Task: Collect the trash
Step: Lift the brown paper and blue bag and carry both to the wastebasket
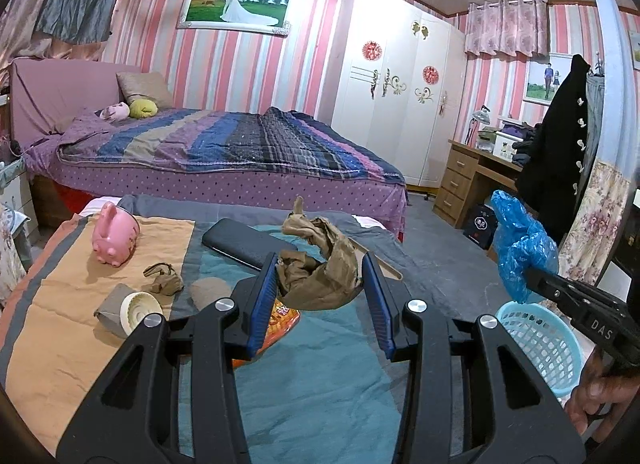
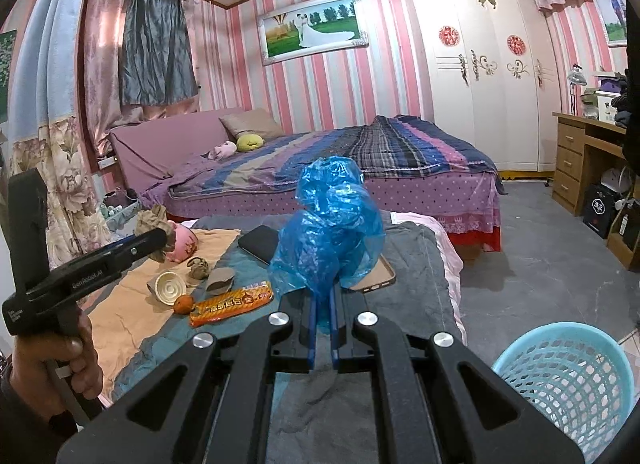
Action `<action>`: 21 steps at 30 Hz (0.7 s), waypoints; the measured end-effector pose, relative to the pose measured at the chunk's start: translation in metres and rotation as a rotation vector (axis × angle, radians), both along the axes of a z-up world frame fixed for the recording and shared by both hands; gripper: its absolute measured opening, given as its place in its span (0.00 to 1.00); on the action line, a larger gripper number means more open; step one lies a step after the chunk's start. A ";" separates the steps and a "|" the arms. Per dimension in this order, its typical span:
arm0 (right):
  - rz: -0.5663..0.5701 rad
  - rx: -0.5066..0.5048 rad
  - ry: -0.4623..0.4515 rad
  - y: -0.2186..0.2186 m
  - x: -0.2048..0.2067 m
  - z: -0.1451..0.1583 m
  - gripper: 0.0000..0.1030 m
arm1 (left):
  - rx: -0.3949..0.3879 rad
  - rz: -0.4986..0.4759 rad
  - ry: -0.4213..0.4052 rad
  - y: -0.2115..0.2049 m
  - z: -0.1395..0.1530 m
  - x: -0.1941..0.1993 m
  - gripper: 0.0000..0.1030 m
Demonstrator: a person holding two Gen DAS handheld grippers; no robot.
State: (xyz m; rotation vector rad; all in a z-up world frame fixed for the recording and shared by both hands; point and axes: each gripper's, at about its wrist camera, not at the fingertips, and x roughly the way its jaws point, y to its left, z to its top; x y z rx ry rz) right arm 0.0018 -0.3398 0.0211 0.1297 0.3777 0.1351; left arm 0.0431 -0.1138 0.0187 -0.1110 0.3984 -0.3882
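The basket (image 2: 568, 388) is the landmark: a pale blue mesh bin standing on the floor just off the near right corner of the low bed (image 2: 420, 264) that carries the clutter. The right hand-held gripper (image 2: 323, 328) is clenched on a crumpled blue bag (image 2: 328, 223), which bunches up above its nearly closed fingers. From this bag the basket lies down and to the right, close by, so the right hand is the nearer one and its path to the rim looks clear.

The left hand-held gripper (image 1: 320, 288) grasps a wad of brown paper (image 1: 320, 264) between its blue pads, its jaws part-way apart around the bulk. It hangs over the bed farther left of the basket, with the right gripper between it and the rim; I judge it would have to wait or pass behind.

Left of the basket on the bed lie an orange wrapper (image 2: 230, 302), a small orange fruit (image 2: 183, 304), a cream lid (image 2: 171, 284), a smaller brown wad (image 1: 163, 272), a pink piggy bank (image 1: 114, 238) and a dark case (image 1: 246, 246). A phone case (image 2: 378, 274) lies nearest the basket.
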 end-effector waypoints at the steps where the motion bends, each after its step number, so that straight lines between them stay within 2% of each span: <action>1: 0.000 -0.001 -0.002 -0.001 -0.001 0.000 0.05 | 0.001 -0.001 0.000 0.000 0.000 0.000 0.40; 21: 0.002 -0.004 -0.002 -0.004 -0.001 -0.001 0.05 | 0.002 0.003 0.006 -0.002 -0.001 0.001 0.40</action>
